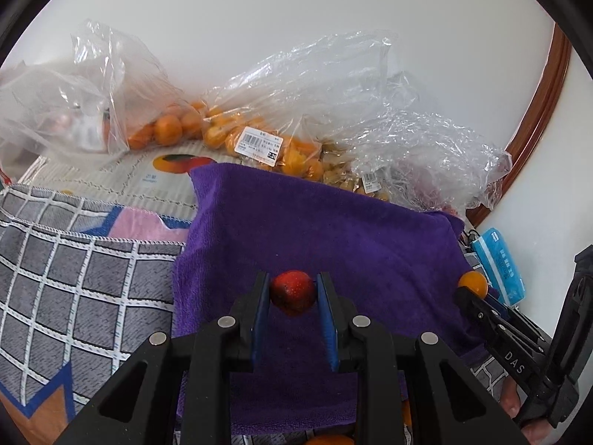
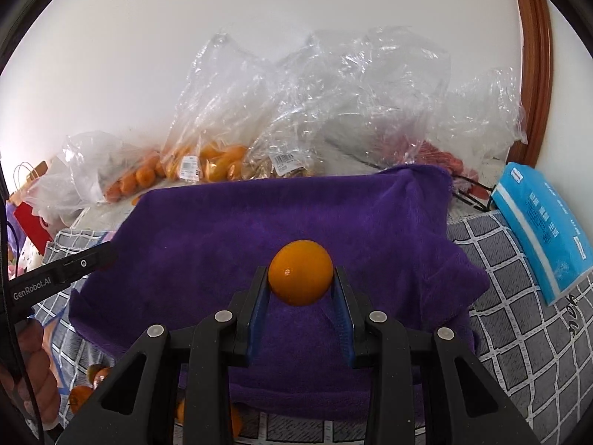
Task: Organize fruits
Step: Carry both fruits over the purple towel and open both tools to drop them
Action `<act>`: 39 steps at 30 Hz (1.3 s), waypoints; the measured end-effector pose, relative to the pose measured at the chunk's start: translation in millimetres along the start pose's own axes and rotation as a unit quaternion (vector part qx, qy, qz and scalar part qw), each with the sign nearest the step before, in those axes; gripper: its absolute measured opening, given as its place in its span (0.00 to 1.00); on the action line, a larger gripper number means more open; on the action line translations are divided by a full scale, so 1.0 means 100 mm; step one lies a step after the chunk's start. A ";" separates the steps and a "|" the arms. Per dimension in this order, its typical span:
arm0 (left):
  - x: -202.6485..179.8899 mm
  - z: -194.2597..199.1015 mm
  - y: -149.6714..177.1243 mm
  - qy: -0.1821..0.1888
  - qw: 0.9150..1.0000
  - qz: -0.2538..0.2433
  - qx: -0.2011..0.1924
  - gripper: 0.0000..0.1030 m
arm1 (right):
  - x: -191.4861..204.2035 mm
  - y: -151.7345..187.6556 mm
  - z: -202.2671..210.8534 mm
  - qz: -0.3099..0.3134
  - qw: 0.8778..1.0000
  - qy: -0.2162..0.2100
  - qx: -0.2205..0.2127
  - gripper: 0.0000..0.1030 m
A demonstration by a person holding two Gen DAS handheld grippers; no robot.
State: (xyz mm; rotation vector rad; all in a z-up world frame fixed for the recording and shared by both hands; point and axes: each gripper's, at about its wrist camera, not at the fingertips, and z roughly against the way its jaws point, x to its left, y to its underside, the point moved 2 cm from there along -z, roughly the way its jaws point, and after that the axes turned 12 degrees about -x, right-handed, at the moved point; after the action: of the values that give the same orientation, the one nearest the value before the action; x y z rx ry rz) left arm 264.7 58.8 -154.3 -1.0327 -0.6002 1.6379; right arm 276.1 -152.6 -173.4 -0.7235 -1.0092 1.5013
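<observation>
My left gripper point(image 1: 292, 291) is shut on a small red fruit point(image 1: 292, 292), held above the purple towel point(image 1: 326, 230). My right gripper point(image 2: 301, 280) is shut on a round orange fruit point(image 2: 301, 272) above the same purple towel point(image 2: 229, 237). The right gripper with its orange fruit point(image 1: 473, 284) also shows at the right of the left wrist view. The left gripper's body point(image 2: 59, 272) shows at the left edge of the right wrist view; its fruit is hidden there.
Clear plastic bags of oranges point(image 1: 166, 129) and other fruit point(image 2: 222, 163) lie along the wall behind the towel. A blue tissue pack point(image 2: 545, 226) lies at the right. A grey checked cloth point(image 1: 66, 296) covers the surface. Several loose oranges point(image 2: 89, 389) lie below the grippers.
</observation>
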 end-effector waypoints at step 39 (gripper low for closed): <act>-0.08 -0.06 0.10 0.011 0.999 -0.031 0.035 0.37 | -0.08 0.16 -0.11 -0.002 0.999 0.026 0.026 0.54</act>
State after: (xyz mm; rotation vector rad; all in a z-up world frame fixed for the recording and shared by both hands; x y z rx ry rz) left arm 265.6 47.7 -163.1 -0.9715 -0.5508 1.5801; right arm 280.2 -158.5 -193.0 -0.7187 -0.9287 1.4933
